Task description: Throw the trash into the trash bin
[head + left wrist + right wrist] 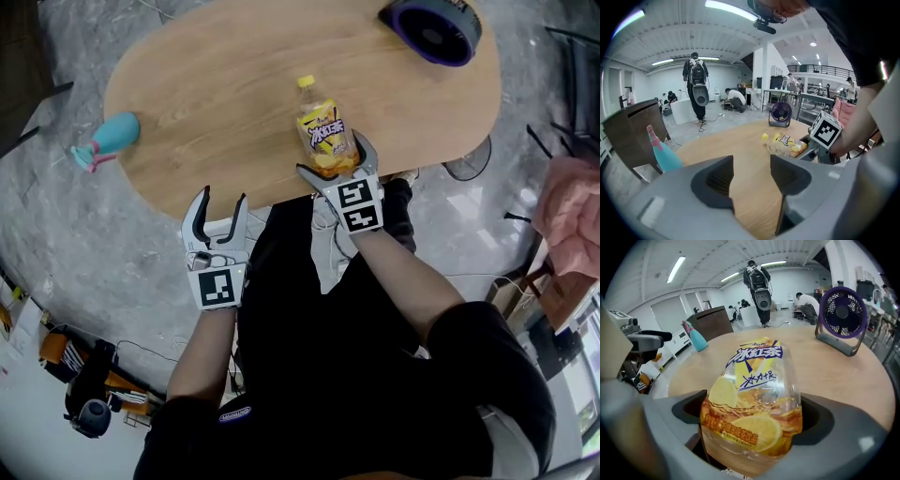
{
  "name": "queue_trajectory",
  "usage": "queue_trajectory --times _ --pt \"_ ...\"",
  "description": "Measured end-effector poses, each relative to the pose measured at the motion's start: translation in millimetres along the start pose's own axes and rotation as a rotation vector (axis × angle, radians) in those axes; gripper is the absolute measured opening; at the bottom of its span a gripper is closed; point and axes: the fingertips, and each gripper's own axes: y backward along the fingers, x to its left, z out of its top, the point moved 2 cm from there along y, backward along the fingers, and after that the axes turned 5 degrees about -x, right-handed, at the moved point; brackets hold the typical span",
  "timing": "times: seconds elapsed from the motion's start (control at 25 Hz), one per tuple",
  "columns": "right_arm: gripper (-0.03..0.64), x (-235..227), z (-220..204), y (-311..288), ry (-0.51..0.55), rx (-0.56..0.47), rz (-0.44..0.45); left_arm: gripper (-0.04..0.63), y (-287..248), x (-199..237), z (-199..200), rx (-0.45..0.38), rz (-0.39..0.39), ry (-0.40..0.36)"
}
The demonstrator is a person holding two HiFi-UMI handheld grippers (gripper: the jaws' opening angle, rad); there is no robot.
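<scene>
My right gripper (331, 156) is spread wide. The bottle (323, 129) lies on the table (216, 103) with its base between the fingers (820, 416), apparently unclamped. My left gripper (223, 197) is open and empty. The bottle looks light, thin-walled and slick, so I'd close gently on its lower body.

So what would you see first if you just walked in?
The yellow-capped iced tea bottle grabs the eye: it lies near the close edge of the wooden table, its bottom end between the open jaws of the right gripper. Next come the purple fan at the table's far right end and the teal spray bottle at its left edge.
</scene>
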Motion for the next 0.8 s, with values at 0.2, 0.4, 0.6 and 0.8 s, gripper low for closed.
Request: queue_trajectory --times 0.2,0.4,0.6,0.8 --pt "0.584 -12 7 26 -0.002 -0.068 0.03 0.253 -5 -20 5 -0.005 -0.006 -0.017" --pt "0.584 -37 16 60 -0.034 -0.131 0.052 0.252 -26 -54 17 -0.004 -0.039 -0.043" --pt "0.584 -60 19 87 -0.086 -0.2 0.045 0.253 -53 -84 27 -0.002 -0.1 -0.08" --pt "0.584 -146 -19 162 -0.189 -0.249 -0.025 0.253 -100 -189 57 0.003 -0.212 -0.163"
